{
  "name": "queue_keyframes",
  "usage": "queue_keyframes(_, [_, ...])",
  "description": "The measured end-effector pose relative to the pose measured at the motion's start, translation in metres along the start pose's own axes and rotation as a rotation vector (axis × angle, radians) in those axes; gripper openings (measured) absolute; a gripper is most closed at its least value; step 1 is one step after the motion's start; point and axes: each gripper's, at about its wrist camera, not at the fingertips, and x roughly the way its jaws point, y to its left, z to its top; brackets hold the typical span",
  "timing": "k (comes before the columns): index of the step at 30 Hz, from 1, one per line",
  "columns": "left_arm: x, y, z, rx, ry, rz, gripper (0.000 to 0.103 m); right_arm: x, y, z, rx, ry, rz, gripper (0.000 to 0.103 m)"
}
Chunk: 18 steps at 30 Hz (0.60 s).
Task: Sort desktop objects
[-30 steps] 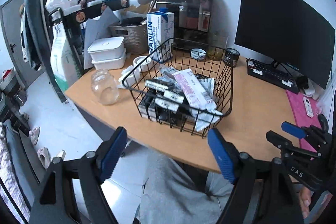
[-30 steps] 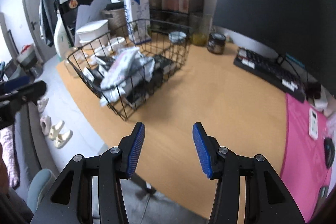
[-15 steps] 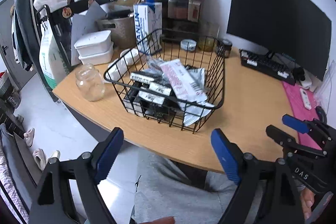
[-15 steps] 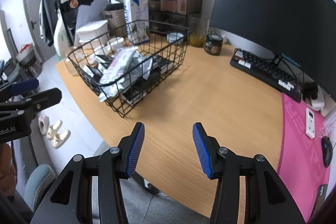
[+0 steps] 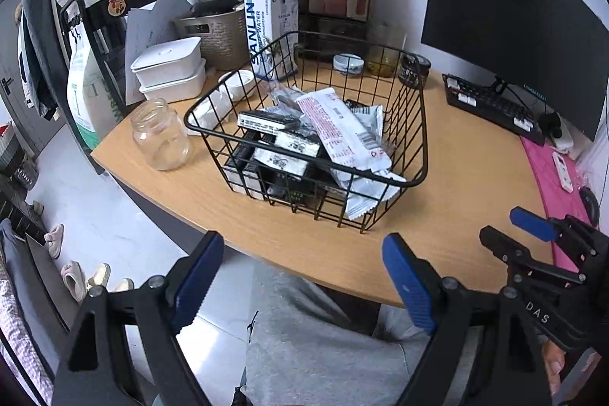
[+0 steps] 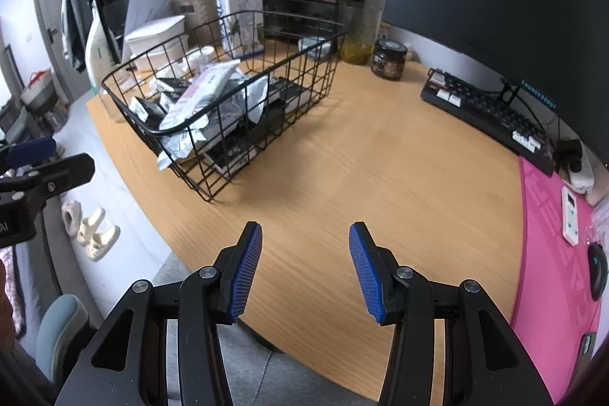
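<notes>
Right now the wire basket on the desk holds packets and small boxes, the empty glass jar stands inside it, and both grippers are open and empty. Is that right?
One thing is wrong: the empty glass jar stands on the desk outside the wire basket, beside its left end, as the left wrist view shows. The basket does hold packets and small boxes, and the left gripper and right gripper are open and empty.

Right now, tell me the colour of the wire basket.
Black; the wire basket shows best in the left wrist view.
</notes>
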Motion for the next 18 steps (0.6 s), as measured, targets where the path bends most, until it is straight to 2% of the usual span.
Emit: queue_keyframes(18, [0.0014, -0.0026, 0.0007, 0.026, -0.003, 0.029, 0.086, 0.0002, -0.0010, 0.0001, 0.007, 0.002, -0.004, 0.048])
